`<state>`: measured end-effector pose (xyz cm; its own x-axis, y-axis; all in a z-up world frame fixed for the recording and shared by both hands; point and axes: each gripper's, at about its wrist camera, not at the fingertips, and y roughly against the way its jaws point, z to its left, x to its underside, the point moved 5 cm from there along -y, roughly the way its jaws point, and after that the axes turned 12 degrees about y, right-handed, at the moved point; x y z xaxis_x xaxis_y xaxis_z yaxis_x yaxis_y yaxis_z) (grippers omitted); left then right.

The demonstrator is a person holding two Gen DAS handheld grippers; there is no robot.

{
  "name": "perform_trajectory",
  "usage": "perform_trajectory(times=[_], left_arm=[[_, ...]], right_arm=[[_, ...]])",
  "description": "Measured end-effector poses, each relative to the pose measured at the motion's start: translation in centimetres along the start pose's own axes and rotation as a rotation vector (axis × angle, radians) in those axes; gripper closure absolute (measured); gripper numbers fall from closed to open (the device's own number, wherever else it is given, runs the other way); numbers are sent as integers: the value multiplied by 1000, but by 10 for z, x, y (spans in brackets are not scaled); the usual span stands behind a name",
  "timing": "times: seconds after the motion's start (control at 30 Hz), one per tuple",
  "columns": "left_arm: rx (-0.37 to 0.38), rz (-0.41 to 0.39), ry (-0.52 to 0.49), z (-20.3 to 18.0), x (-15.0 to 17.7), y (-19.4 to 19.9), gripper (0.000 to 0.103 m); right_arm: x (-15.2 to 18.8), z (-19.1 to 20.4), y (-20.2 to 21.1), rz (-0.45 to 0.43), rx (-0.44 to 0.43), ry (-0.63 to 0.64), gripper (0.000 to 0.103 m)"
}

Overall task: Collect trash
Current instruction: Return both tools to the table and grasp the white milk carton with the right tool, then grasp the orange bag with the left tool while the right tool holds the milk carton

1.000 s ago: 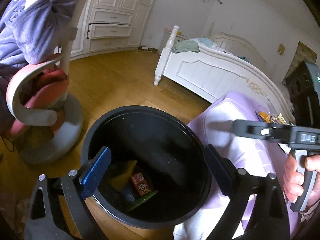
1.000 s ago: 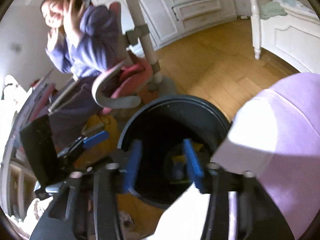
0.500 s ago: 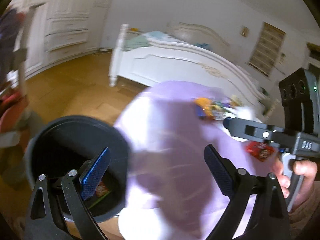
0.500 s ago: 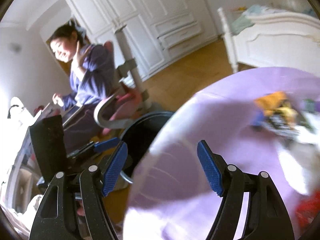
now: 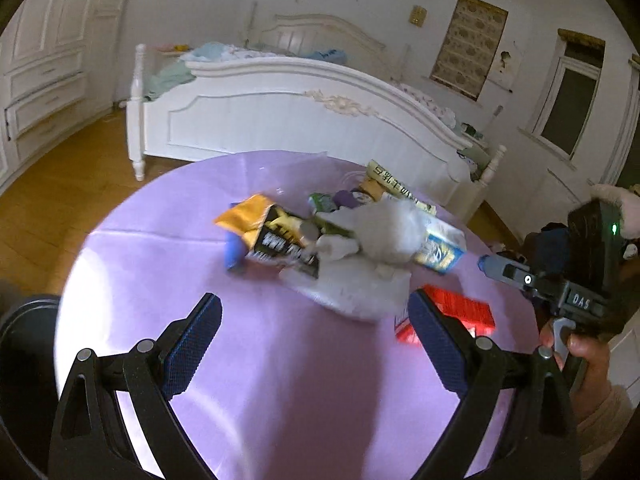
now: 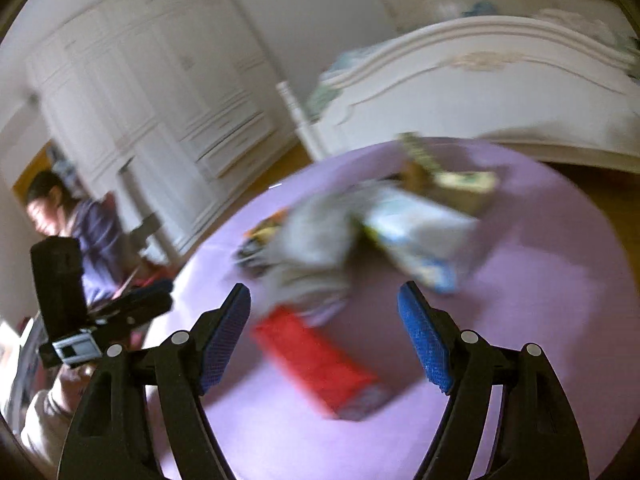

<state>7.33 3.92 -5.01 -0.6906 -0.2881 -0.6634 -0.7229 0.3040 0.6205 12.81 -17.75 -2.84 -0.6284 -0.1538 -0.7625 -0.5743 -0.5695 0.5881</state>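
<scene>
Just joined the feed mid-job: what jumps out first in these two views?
A heap of trash sits in the middle of a round table with a purple cloth, and a red packet lies nearest the right hand-held gripper, whose jaws are opening with nothing between them. Behind stands a white bed.

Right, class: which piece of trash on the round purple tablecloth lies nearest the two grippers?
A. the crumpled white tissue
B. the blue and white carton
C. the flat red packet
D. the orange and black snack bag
C: the flat red packet lies just ahead of the right gripper, whose jaws are opening with nothing between them, closer than the rest of the pile.
</scene>
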Motion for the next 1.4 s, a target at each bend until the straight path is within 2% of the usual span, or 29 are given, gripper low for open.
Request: perform_trajectory(times=[0.13, 0.23, 0.3, 0.4, 0.47, 0.57, 0.73, 0.8, 0.87, 1.0, 1.1, 1.2, 1.3, 1.4], left_arm=[[52, 48, 102, 7, -13, -29, 11], [13, 57, 151, 22, -23, -46, 15], [19, 56, 197, 33, -31, -52, 16], [37, 89, 222, 41, -40, -62, 30], [36, 123, 199, 39, -43, -71, 41], [37, 171, 151, 33, -43, -84, 52], [24, 216, 130, 30, -38, -93, 64], [21, 211, 129, 30, -38, -91, 76], [29, 214, 127, 30, -38, -88, 82], [40, 214, 111, 19, -32, -80, 87], [69, 212, 117, 11, -26, -73, 90], [126, 234, 120, 0, -17, -68, 90], [123, 241, 105, -7, -14, -71, 89], [144, 231, 137, -9, -17, -75, 82]], right_arm=[[-2, -29, -2, 2, 53, 8, 27], [-9, -39, -15, 32, 96, 46, 27], [-13, -39, -24, 48, 109, 72, 27], [-19, -42, -39, 75, 131, 120, 27], [-20, -43, -50, 93, 127, 136, 27], [-22, -47, -63, 116, 134, 153, 28], [-21, -50, -77, 130, 101, 130, 37], [-22, -51, -77, 123, 92, 124, 44], [-21, -50, -77, 126, 75, 116, 49], [-18, -47, -70, 126, 41, 87, 58], [-14, -49, -56, 110, 12, 35, 59], [-8, -54, -44, 98, 1, -9, 60], [0, -59, -41, 99, -14, -53, 60], [-1, -58, -38, 101, -10, -50, 60]])
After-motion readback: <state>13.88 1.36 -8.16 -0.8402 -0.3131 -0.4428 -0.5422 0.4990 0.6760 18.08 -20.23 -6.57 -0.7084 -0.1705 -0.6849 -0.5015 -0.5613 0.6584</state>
